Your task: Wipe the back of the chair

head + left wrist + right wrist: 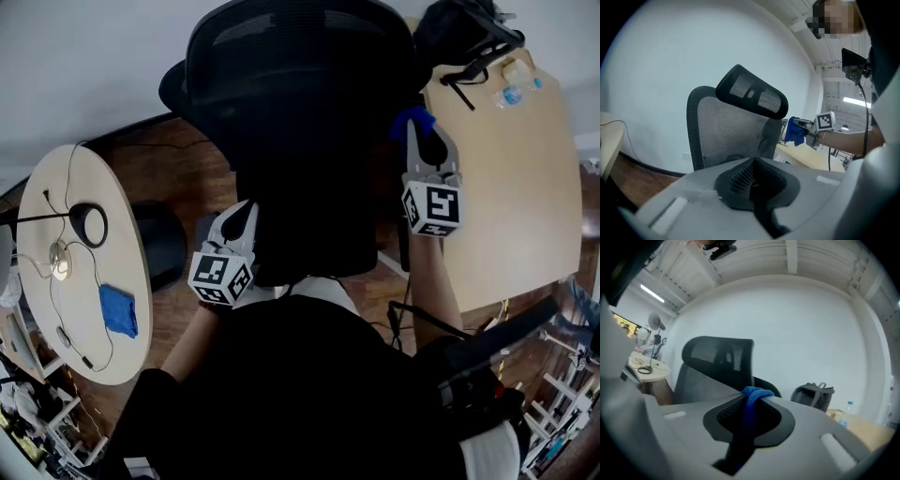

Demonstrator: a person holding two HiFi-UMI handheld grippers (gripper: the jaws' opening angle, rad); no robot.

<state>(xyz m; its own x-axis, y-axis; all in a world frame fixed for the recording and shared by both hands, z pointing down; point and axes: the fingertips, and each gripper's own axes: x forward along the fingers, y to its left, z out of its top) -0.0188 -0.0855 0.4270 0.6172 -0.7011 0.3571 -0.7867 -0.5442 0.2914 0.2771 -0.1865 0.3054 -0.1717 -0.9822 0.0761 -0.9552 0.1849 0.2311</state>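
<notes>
A black mesh office chair (300,141) stands in front of me, its back towards me, with a headrest (752,96) on top. My right gripper (419,131) is at the chair back's right edge, shut on a blue cloth (411,120); in the right gripper view the blue cloth (751,399) runs down between the jaws. My left gripper (245,212) is low at the back's left side, shut with nothing in it. The left gripper view looks across the mesh back (726,136) to the right gripper (802,125) and its cloth (793,132).
A round pale table (37,281) at the left carries a second blue cloth (119,310), a lamp (88,223) and cables. A wooden desk (525,187) at the right holds a water bottle (514,93) and a dark backpack (813,397). Wooden floor lies below.
</notes>
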